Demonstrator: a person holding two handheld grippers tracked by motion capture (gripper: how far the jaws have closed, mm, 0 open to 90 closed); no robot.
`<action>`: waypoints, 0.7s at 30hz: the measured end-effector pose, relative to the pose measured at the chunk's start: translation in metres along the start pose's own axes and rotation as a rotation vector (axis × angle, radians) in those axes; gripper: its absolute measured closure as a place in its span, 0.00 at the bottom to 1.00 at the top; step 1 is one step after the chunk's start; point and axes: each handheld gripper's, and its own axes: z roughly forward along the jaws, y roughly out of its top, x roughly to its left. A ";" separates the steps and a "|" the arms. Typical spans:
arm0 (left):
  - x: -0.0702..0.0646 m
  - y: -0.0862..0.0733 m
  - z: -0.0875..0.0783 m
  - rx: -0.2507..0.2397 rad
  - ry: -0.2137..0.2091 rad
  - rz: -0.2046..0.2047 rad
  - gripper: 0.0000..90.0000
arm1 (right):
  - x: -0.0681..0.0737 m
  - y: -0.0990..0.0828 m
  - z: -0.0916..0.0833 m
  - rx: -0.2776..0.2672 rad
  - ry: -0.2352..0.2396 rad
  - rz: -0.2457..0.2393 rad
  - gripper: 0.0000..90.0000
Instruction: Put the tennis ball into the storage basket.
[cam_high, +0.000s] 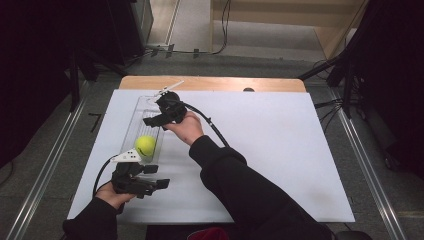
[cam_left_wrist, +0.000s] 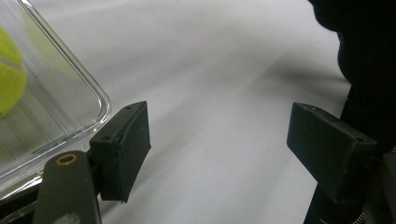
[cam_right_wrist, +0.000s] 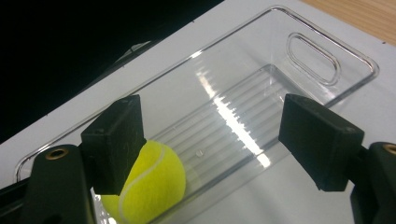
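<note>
High view overhead facing forward, both gripper views close over the table, sharing the clear tray with it

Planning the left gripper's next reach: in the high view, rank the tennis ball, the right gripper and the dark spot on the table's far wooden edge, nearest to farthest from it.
1. Tennis ball, just beyond the left gripper, in the clear tray.
2. Right gripper, over the tray's far half.
3. Dark spot, far edge, off right.

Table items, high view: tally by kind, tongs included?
Tennis ball: 1, yellow-green, inside the tray.
Clear plastic tray: 1, on the white board.
Tongs: 2, left tongs and right tongs, both open and holding nothing.
White board: 1, covering the wooden table.
Total: 5
</note>
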 end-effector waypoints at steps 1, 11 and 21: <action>0.000 0.000 0.000 0.001 -0.001 0.002 0.25 | -0.001 -0.001 -0.002 0.000 0.002 0.004 0.23; 0.000 0.000 0.000 -0.001 0.000 0.003 0.25 | -0.009 -0.009 -0.020 0.023 0.018 0.000 0.23; 0.000 0.000 0.001 -0.001 0.001 0.004 0.25 | -0.014 -0.019 -0.036 0.031 0.008 0.001 0.23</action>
